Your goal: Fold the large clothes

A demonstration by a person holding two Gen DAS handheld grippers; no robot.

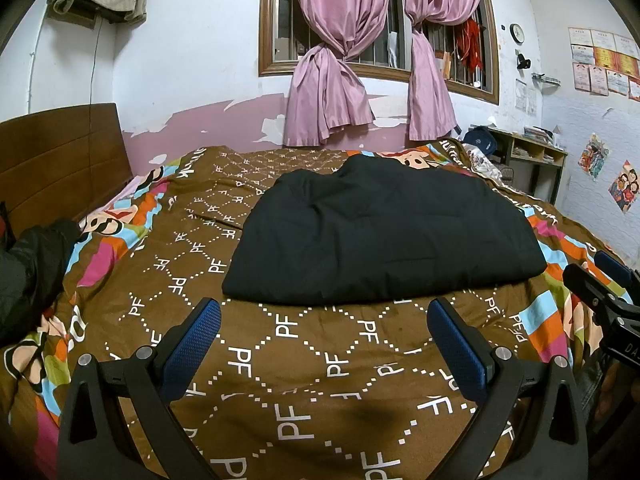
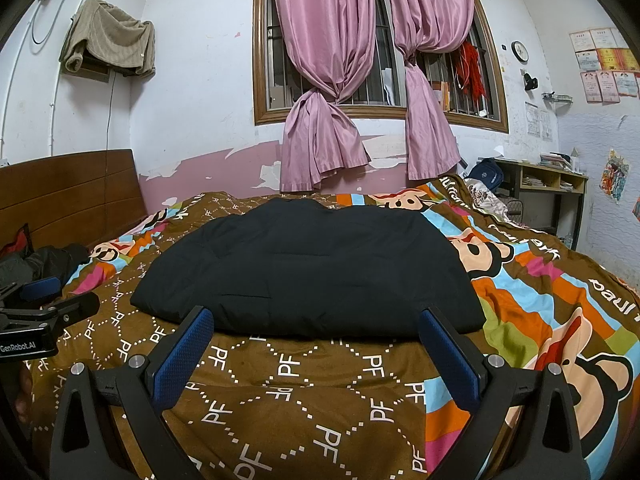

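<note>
A large black padded garment (image 1: 380,232) (image 2: 308,268) lies folded into a thick flat rectangle on the brown patterned bedspread (image 1: 304,360) (image 2: 304,384). My left gripper (image 1: 324,320) is open just short of the garment's near edge, nothing between its blue pads. My right gripper (image 2: 316,328) is open too, its fingertips at the near edge of the garment, holding nothing. The right gripper (image 1: 608,280) also shows at the right border of the left wrist view, and the left gripper (image 2: 44,300) at the left border of the right wrist view.
Another dark garment (image 1: 28,272) (image 2: 44,260) lies bunched at the bed's left side near the wooden headboard (image 1: 60,168). Pink curtains (image 1: 360,52) hang at the window behind the bed. A desk with shelves (image 1: 532,156) stands at the far right.
</note>
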